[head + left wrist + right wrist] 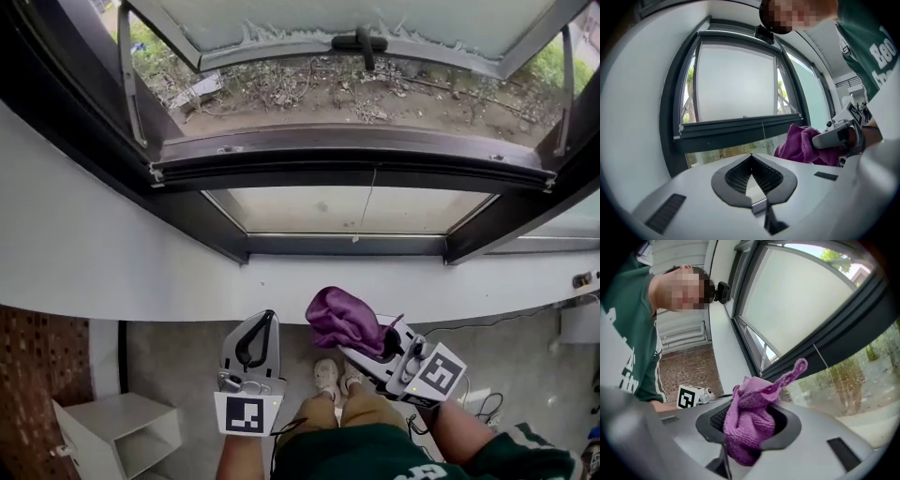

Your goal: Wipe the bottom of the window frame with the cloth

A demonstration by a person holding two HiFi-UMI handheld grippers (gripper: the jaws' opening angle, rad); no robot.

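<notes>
The right tongs [751, 425] are clamped on a purple cloth [345, 319], bunched into a loose wad. Most of it bulges out ahead of the jaws and one twisted corner sticks up free. The left tongs [751, 158] are closed tip to tip with nothing between them, held just beside the right ones and low in front of the person, well short of the window.

From where I stand the cloth looks like terry or microfibre: light, soft and floppy, with nothing in it to break. It should flatten and drag readily along a rail, but a wad like that can also slide out of a shallow pinch once it rubs on metal. The hold looks deep enough, near the middle of the bunch, and I would keep it there, with the fat end leading.

Above both tongs is the white ledge [281, 281], then a fixed lower pane [347, 208], then the dark bottom rail of the frame [356, 155], which runs the full width of the opening. The sash [356, 23] is swung outward, so that rail lies open to reach. The cloth is not yet touching it.
</notes>
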